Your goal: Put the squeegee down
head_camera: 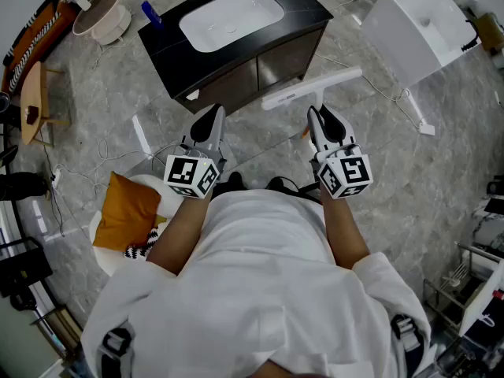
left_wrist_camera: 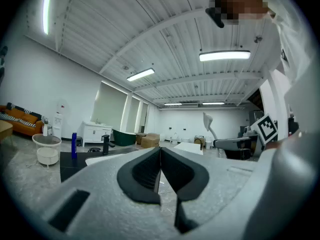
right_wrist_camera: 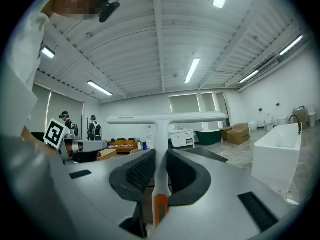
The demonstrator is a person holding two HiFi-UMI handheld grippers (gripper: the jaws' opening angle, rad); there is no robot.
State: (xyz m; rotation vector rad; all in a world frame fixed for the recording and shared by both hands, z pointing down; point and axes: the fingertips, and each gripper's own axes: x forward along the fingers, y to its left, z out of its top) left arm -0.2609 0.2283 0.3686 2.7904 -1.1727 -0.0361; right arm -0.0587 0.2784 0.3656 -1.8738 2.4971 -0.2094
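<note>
The white squeegee [head_camera: 311,90] has a long T-shaped blade and a thin handle with an orange end. My right gripper [head_camera: 317,116] is shut on the handle and holds it in the air above the marble floor, in front of the black vanity. In the right gripper view the squeegee [right_wrist_camera: 163,120] stands up between the dark pads of that gripper [right_wrist_camera: 160,158], blade level at the top. My left gripper [head_camera: 215,115] is beside it on the left, shut with nothing in it. In the left gripper view the pads of that gripper [left_wrist_camera: 160,154] meet.
A black vanity [head_camera: 303,18] with a white basin and a blue bottle [head_camera: 151,12] stands just ahead. A white tub [head_camera: 417,26] is at the far right. An orange cushion [head_camera: 130,209] on a white seat is at my left. Cables cross the floor.
</note>
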